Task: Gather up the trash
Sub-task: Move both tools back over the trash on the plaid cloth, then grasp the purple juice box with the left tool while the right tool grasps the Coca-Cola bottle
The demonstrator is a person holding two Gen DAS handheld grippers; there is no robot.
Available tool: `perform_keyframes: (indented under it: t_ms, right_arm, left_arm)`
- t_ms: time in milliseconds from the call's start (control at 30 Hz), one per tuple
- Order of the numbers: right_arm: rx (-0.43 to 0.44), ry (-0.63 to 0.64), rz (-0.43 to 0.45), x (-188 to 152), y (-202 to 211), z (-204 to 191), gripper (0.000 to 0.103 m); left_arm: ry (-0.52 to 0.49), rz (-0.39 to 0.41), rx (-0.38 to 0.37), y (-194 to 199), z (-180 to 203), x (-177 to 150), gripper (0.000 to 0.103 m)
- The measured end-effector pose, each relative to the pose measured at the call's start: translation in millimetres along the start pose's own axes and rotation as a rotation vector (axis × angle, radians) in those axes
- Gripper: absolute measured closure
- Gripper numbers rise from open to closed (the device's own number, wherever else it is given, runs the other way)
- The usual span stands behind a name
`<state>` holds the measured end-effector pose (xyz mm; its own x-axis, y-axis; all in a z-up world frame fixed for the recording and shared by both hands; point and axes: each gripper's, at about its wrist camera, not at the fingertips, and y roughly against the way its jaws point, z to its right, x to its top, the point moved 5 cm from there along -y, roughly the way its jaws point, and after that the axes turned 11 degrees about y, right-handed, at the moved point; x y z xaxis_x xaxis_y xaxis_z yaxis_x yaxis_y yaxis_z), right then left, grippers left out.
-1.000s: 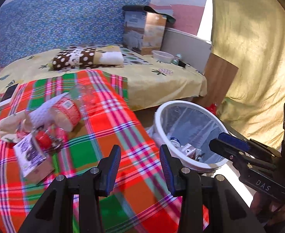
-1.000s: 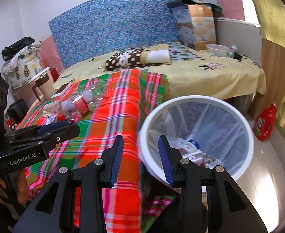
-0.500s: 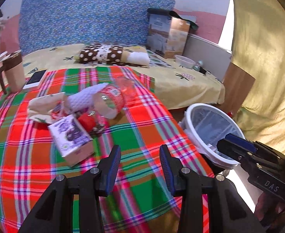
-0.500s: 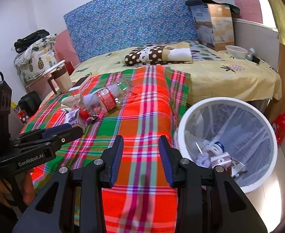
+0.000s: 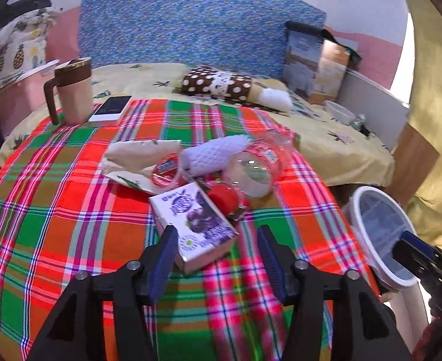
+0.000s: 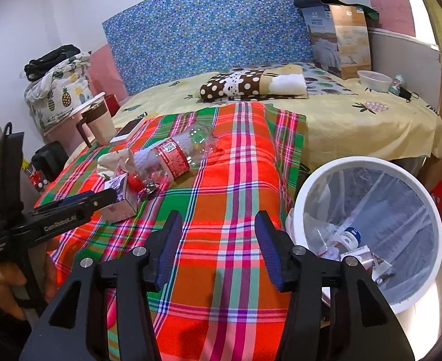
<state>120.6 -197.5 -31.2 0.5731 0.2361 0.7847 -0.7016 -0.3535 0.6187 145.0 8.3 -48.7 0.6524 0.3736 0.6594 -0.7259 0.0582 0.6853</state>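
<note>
In the left wrist view the left tongs (image 5: 218,251) are spread wide and grasp nothing, with a purple-and-white carton (image 5: 193,225) lying between their tips on the plaid blanket (image 5: 70,210). Just behind the carton sits the rest of the trash heap: a red cap (image 5: 224,198), a clear plastic bottle (image 5: 257,165) with a red label, a white knobbly foam sleeve (image 5: 212,153) and a crumpled cream wrapper (image 5: 136,159), all touching or overlapping. Farther back a brown-lidded mug (image 5: 72,90) stands beside a phone (image 5: 111,109). At the right edge the white-rimmed bin (image 5: 380,234) is partly hidden by the right tongs (image 5: 413,249).

In the right wrist view the right tongs (image 6: 218,246) are likewise released and empty, hanging over bare blanket (image 6: 236,186). The left tongs (image 6: 100,198) reach in from the left and cover part of the carton (image 6: 121,204). The bottle (image 6: 178,153) lies on its side beyond it. The bin (image 6: 368,231) stands just right of the bed, lined with clear plastic and holding a small bottle (image 6: 349,236) and what look like scraps of packaging, blurred here. A polka-dot pillow (image 6: 251,84) and a cardboard box (image 6: 338,39) sit near the headboard.
</note>
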Motion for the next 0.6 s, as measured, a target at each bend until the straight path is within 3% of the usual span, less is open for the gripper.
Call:
perform_keyframes:
  t_ms: [67,133,267,400,467,500,600]
  right_arm:
    - [0.001,-0.005,-0.001,0,-2,1,0.051]
    - [0.003,-0.010,-0.004,0,-4,2,0.051]
    - [0.005,-0.011,-0.009,2,-8,2,0.051]
    - [0.009,-0.008,-0.012,5,-11,-1,0.051]
    - [0.017,-0.007,-0.018,7,-16,-5,0.051]
    - [0.018,-0.006,-0.021,8,-17,-7,0.051]
    - [0.033,-0.005,-0.032,12,-25,-16,0.051]
  left_arm:
    - [0.011,-0.005,0.015,-7,-1,1,0.042]
    - [0.011,-0.004,0.029,-14,-1,3,0.033]
    - [0.030,-0.013,0.066,-28,-5,5,0.032]
    - [0.056,-0.043,0.095,-37,-18,5,0.032]
    - [0.063,-0.042,0.100,-36,-25,6,0.035]
    - [0.063,-0.042,0.106,-35,-29,6,0.042]
    - [0.062,-0.042,0.117,-31,-42,8,0.045]
